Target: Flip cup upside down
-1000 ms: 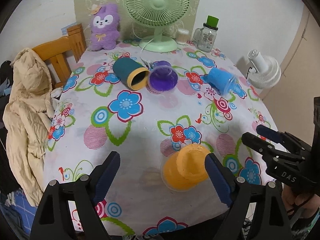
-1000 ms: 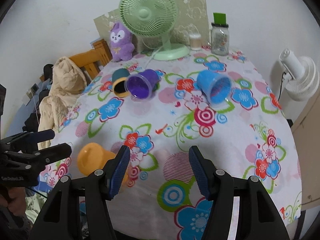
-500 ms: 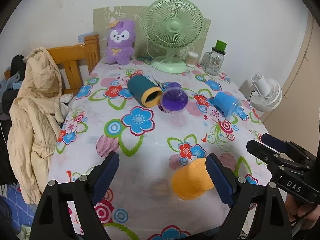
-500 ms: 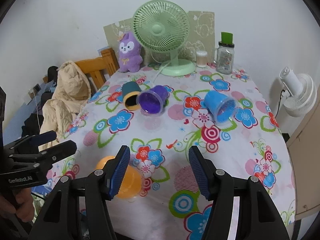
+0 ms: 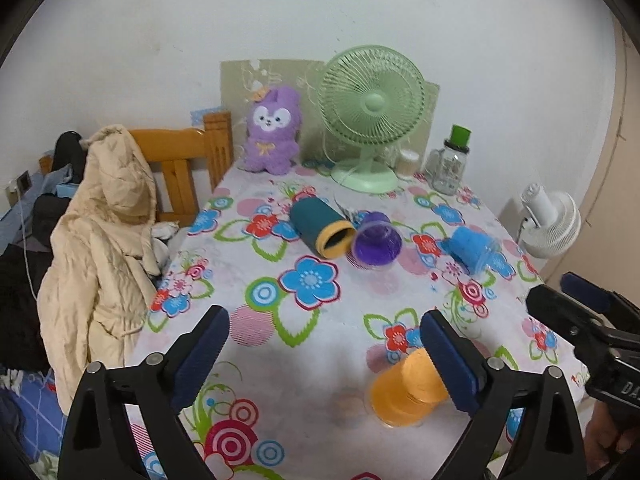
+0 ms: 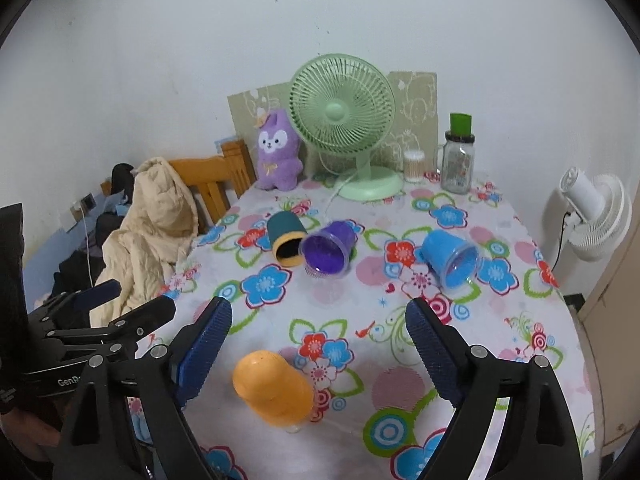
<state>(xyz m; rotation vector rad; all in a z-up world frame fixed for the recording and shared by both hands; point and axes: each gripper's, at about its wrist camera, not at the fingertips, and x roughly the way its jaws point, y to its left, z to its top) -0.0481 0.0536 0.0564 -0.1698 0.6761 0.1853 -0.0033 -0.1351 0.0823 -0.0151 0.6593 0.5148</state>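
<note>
Orange plastic marks the cup (image 6: 274, 388) already resting mouth-down near the front edge of the floral worktop (image 6: 400, 340), so one flip looks done. Both the left tool (image 5: 324, 354) and the right tool (image 6: 318, 344) hang spread wide and empty above it. Beyond the orange cup, toward the green fan (image 6: 344, 120), the teal cup (image 6: 285, 240), purple cup (image 6: 330, 248) and blue cup (image 6: 450, 260) lie on their sides. Next, I judge, comes reaching out for one of those and gripping its wall.
</note>
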